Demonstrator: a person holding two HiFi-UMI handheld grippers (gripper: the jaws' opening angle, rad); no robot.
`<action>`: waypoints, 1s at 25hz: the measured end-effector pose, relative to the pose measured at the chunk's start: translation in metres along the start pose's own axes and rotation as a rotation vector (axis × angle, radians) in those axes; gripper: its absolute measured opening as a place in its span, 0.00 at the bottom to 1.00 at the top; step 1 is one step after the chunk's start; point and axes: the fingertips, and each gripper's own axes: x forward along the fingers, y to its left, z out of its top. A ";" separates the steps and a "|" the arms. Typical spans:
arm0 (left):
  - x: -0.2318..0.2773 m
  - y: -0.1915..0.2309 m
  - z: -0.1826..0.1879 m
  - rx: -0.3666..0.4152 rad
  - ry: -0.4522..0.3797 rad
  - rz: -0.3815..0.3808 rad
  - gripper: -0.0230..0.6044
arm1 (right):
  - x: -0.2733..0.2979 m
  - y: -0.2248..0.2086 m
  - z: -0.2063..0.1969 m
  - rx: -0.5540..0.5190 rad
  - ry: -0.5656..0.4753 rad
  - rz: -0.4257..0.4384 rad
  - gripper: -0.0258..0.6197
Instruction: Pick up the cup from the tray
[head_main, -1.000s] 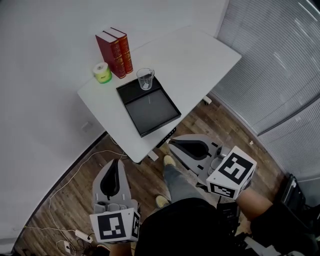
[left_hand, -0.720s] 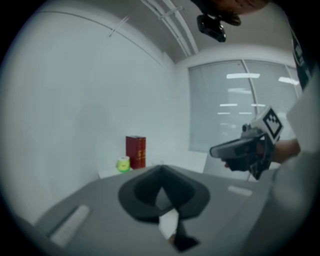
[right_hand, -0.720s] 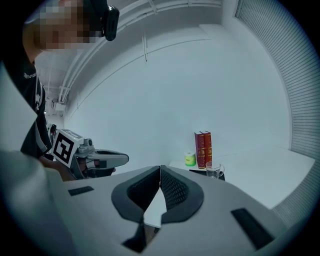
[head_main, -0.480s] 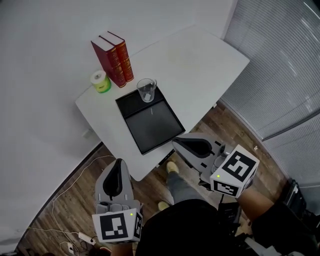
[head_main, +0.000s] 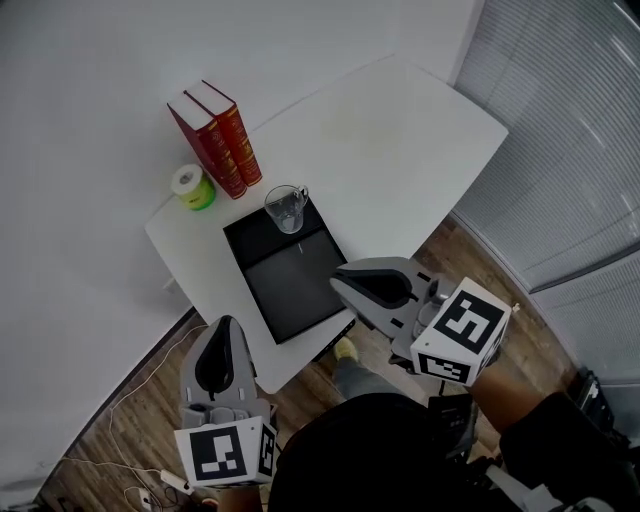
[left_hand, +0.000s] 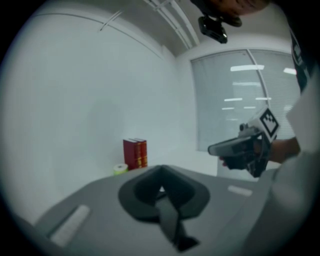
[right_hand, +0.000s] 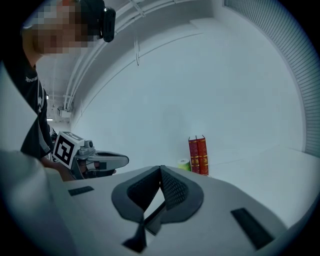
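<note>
A clear glass cup (head_main: 286, 208) stands upright at the far corner of a black tray (head_main: 290, 285) on the white table (head_main: 400, 140). My right gripper (head_main: 342, 279) hovers over the tray's near right corner with its jaws closed together and nothing between them. My left gripper (head_main: 223, 330) is lower left, off the table's near edge above the floor, also shut and empty. Neither gripper touches the cup. The cup and tray do not show in either gripper view; each of those shows its own closed jaws and the other gripper (left_hand: 240, 147) (right_hand: 105, 161).
Two red books (head_main: 215, 135) stand at the table's far left, with a green-and-white tape roll (head_main: 190, 187) beside them. Below lies wooden floor (head_main: 130, 420) with white cables (head_main: 140, 385). Window blinds (head_main: 570, 130) fill the right side.
The table and tray have drawn nearer in the head view. My right gripper has come forward over the tray's near corner; the left has closed in on the table edge. Both stay shut.
</note>
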 end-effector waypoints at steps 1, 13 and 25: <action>0.005 -0.001 0.002 0.002 0.000 0.003 0.04 | 0.001 -0.006 0.002 -0.003 -0.001 0.002 0.06; 0.060 -0.013 0.019 0.006 0.000 0.071 0.04 | 0.011 -0.072 0.011 -0.018 0.002 0.058 0.06; 0.075 -0.008 0.015 0.014 0.027 0.142 0.04 | 0.028 -0.107 -0.001 -0.027 0.009 0.073 0.06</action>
